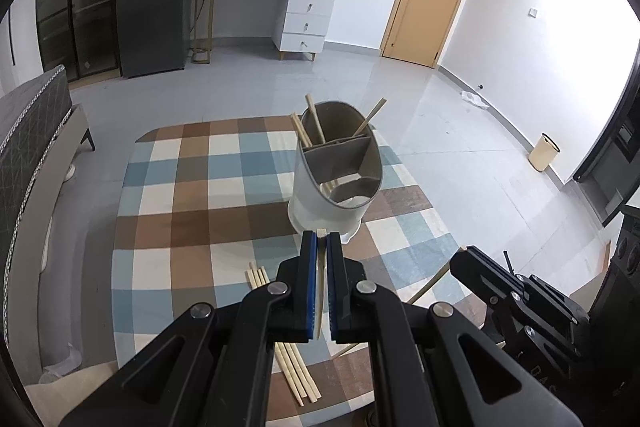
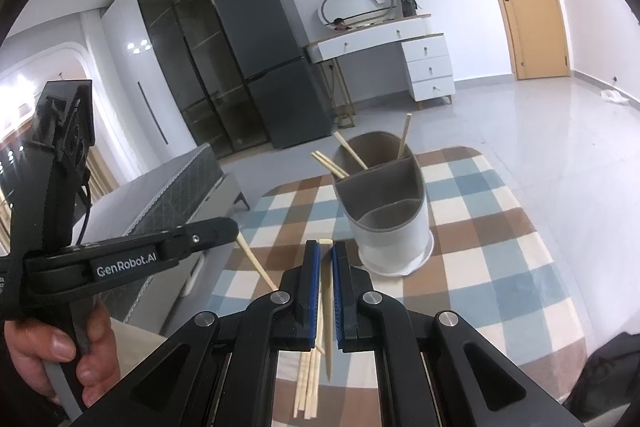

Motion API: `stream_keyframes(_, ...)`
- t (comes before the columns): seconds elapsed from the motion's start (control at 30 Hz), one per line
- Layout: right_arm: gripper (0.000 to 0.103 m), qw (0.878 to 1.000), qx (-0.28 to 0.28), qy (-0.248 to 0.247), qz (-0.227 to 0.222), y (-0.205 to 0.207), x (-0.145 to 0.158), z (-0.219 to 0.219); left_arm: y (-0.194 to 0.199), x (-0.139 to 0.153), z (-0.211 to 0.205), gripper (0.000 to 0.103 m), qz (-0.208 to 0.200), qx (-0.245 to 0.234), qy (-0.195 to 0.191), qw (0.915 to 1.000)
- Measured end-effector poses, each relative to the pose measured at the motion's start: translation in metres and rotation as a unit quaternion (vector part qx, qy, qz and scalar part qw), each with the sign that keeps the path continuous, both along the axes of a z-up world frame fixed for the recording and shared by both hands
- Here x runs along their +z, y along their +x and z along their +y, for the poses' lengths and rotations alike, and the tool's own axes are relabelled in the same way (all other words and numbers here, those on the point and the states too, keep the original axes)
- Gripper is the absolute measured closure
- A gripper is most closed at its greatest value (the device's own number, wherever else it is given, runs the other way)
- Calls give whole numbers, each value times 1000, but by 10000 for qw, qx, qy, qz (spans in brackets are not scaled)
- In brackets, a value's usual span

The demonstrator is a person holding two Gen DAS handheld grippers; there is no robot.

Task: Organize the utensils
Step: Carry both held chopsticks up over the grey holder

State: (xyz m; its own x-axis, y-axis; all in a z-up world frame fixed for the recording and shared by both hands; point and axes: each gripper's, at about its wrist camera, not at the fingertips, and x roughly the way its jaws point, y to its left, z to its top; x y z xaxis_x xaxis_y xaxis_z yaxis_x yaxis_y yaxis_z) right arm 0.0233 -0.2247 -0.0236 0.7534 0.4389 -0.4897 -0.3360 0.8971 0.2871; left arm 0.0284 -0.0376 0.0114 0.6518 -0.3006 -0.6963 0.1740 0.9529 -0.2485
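A grey and white utensil holder (image 1: 334,183) with divided compartments stands on the checked tablecloth (image 1: 192,211); several chopsticks (image 1: 314,125) stick up from its far compartment. It also shows in the right wrist view (image 2: 390,215). My left gripper (image 1: 321,239) is shut on a wooden chopstick (image 1: 320,291), just before the holder. My right gripper (image 2: 326,247) is shut on another chopstick (image 2: 328,307), a little short of the holder. Loose chopsticks (image 1: 296,375) lie on the cloth under the grippers, also in the right wrist view (image 2: 308,383).
The table's front edge is near the loose chopsticks. The other gripper and hand (image 2: 60,259) sit at left in the right wrist view. A sofa (image 1: 32,147) stands left of the table. A bin (image 1: 544,151) stands by the right wall.
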Motion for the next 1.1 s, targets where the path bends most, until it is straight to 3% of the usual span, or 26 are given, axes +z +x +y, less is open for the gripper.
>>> stream_keyframes(0.43, 97, 9994, -180, -1, -305, 25, 38, -25, 30, 36, -12, 103, -173, -133, -116, 9997)
stream_keyframes(0.83, 97, 9974, -198, 2, -700, 79, 95, -32, 81, 83, -14, 103, -530, -98, -332, 9980)
stream_keyframes(1.1, 97, 9955, -22, -153, -933, 123, 124, -19, 120, 96, -8, 103, -731, -33, -318, 9968)
